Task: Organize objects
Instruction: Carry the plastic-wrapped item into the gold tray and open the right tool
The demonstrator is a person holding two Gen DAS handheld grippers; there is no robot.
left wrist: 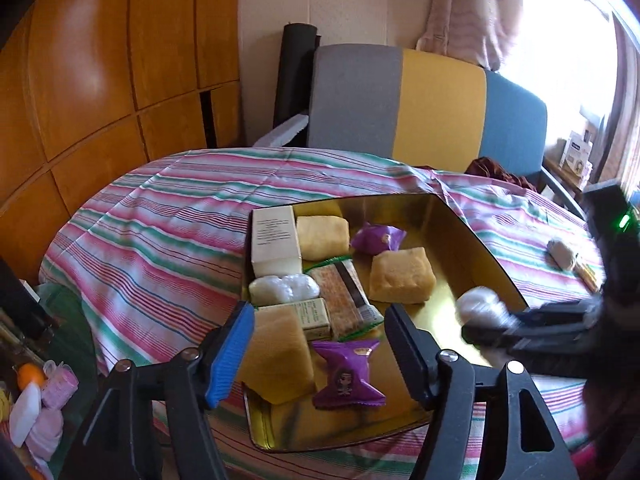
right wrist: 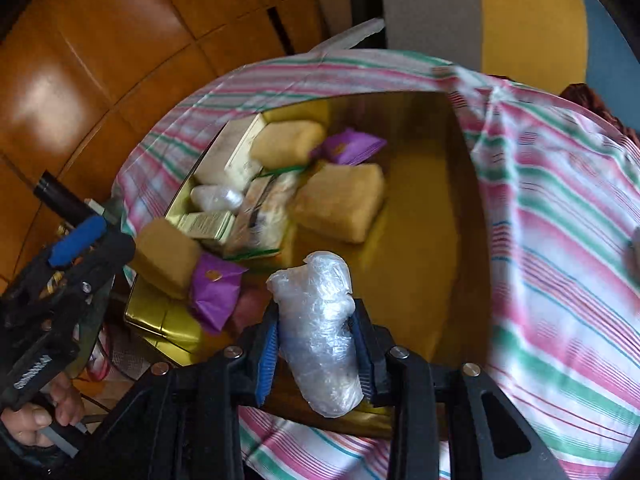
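A gold tin tray (left wrist: 448, 236) lies on the striped tablecloth (left wrist: 160, 232) and holds yellow sponges (left wrist: 402, 276), a white box (left wrist: 276, 240), purple candy packets (left wrist: 348, 376), a wafer pack and a plastic-wrapped bundle (left wrist: 284, 289). My left gripper (left wrist: 320, 354) is open and empty above the tray's near end. My right gripper (right wrist: 316, 350) is shut on a clear plastic-wrapped bundle (right wrist: 320, 332) and holds it over the tray's bare right part (right wrist: 420, 220). In the left wrist view that bundle (left wrist: 480, 304) shows at the right gripper's tip.
A grey wrapped lump (left wrist: 562, 254) and a small yellow item lie on the cloth right of the tray. A grey, yellow and blue chair (left wrist: 424, 104) stands behind the table. Wooden cabinets (left wrist: 100, 80) are on the left. Toiletries (left wrist: 36, 408) sit low on the left.
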